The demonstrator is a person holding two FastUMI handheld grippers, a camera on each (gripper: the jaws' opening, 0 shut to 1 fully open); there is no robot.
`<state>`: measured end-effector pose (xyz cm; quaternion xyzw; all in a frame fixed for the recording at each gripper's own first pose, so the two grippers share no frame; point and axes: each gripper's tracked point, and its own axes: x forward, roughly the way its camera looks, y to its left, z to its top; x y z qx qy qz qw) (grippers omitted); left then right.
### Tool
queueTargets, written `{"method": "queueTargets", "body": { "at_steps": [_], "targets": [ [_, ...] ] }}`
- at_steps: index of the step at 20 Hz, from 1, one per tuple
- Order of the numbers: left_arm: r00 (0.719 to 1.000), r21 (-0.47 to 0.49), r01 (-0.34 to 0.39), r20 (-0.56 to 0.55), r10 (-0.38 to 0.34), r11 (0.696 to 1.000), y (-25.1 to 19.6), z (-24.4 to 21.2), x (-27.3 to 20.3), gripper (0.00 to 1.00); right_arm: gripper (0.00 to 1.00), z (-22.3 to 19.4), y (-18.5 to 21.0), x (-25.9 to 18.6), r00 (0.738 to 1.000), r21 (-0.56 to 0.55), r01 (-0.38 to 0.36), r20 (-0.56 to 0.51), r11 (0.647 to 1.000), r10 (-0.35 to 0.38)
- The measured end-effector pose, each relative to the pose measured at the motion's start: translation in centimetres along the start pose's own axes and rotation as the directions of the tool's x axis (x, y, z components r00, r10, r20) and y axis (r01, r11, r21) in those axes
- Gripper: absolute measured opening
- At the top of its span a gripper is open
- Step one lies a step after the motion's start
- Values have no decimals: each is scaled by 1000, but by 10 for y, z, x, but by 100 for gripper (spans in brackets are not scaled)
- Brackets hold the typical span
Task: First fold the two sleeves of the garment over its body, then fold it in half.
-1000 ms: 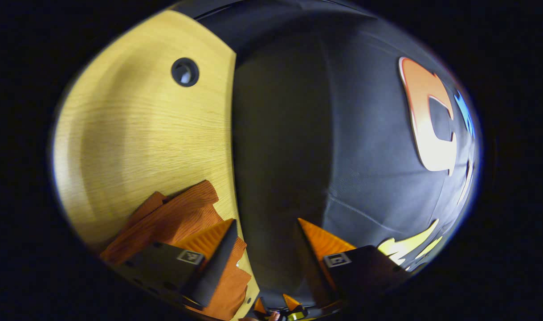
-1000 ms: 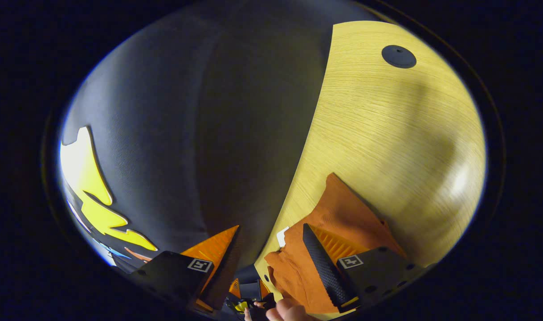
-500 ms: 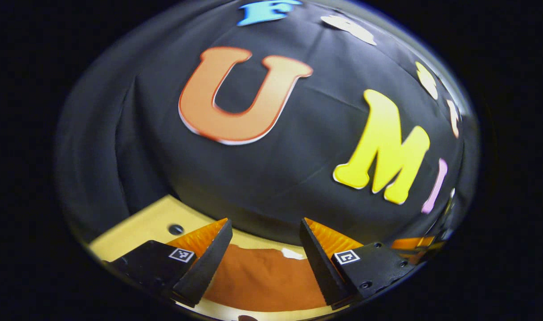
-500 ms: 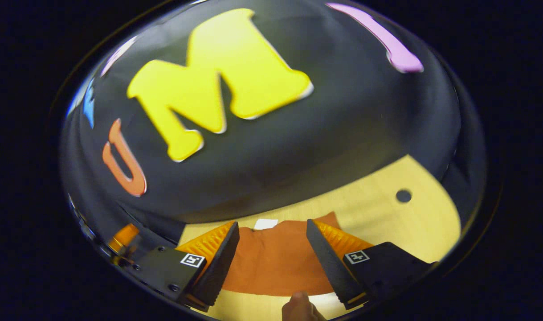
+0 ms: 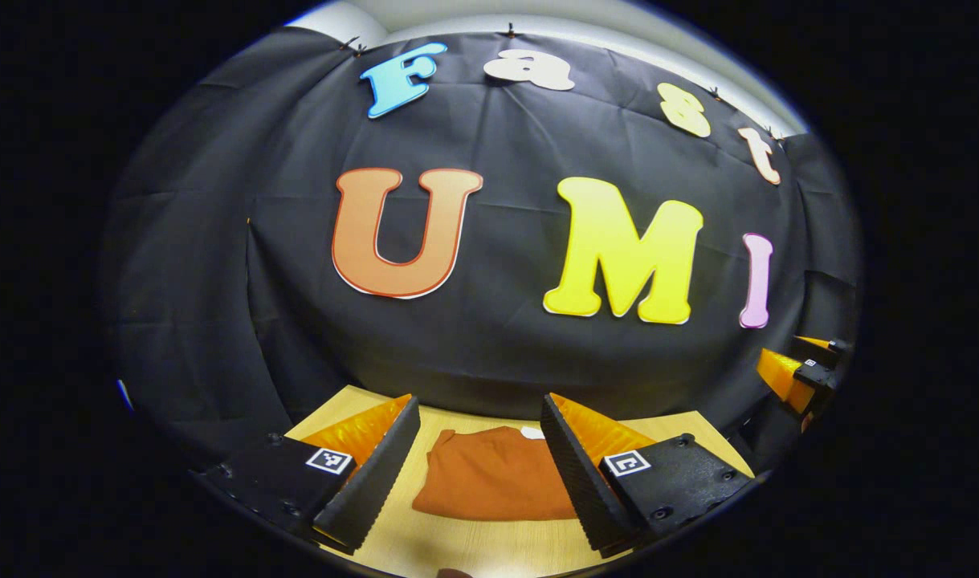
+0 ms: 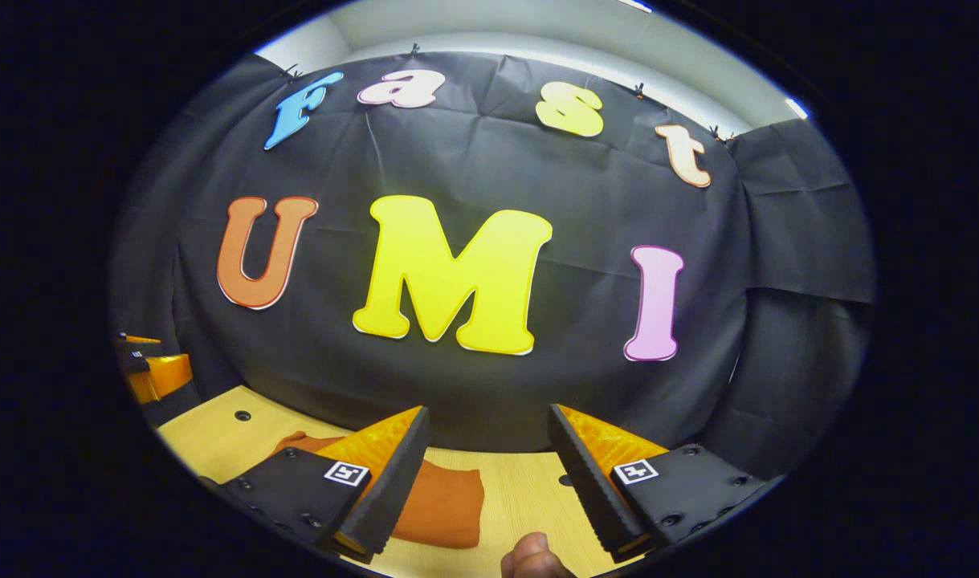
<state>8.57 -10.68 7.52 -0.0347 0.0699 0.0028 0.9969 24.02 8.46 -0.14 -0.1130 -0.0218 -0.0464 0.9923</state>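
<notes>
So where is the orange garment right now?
The orange garment lies folded on the wooden table, near the booth's black cloth wall; in the left gripper view it sits beyond the open left gripper, held by neither gripper.

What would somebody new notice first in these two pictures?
The folded orange garment lying on the wooden table, seen between the fingers of the open left hand-held gripper. The right hand-held gripper is open too, with the garment at its lower left.
</notes>
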Motion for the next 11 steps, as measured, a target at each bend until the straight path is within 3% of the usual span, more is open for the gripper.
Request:
{"method": "queueTargets", "body": {
  "at_steps": [3, 5, 8, 11],
  "targets": [
    [1000, 30, 21, 0, -21, 999, -19, -5, -31, 98, 94, -3, -8, -5, 1000, 5, 6, 6, 1000, -6],
    [998, 47, 54, -19, -53, 997, -38, -15, -48, 98, 94, -6, -1, -8, 1000, 32, -23, 4, 999, 23],
    [992, 62, 124, -33, -122, 990, -67, -25, -62, 98, 94, -8, -11, -13, 1000, 23, 4, -10, 1000, -4],
    [993, 101, 122, -5, -122, 987, -69, -18, -69, 98, 93, -12, -4, -17, 1000, 50, -8, -23, 999, 9]
  ]
}}
